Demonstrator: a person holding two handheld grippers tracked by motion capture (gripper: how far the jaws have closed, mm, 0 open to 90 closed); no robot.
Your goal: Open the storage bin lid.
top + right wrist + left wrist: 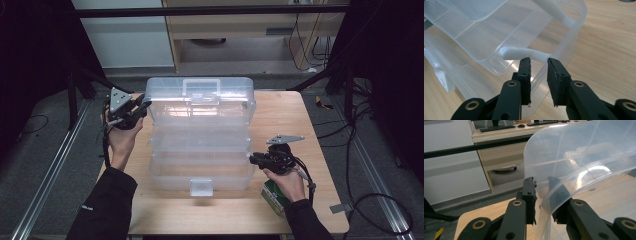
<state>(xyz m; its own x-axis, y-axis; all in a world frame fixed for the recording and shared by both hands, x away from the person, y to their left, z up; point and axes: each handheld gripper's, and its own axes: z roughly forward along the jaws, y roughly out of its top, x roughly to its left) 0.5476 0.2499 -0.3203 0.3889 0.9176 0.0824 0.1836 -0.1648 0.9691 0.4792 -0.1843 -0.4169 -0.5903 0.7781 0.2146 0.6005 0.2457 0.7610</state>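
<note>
box: clear plastic box (200,130) mid-table, lid (200,97) raised at the back
left gripper (142,107): jaws straddle the lid's left edge, narrow gap; contact unclear
right gripper (253,159): jaws part-open around the box's right rim by white hinge arm (524,53), not pinching
table (280,115): wooden

Desk and contents: light wooden desk (280,112) carrying two items.
Detail: a clear plastic storage box (200,165) stands on the middle of the desk, lid (200,100) raised at the far side, white latch (201,187) facing the near edge, inner tray lifted between base and lid. A small green and white carton (272,196) lies near the front right corner, just right of the box and partly hidden by a hand. The desk stands on a grey floor (45,150).
</note>
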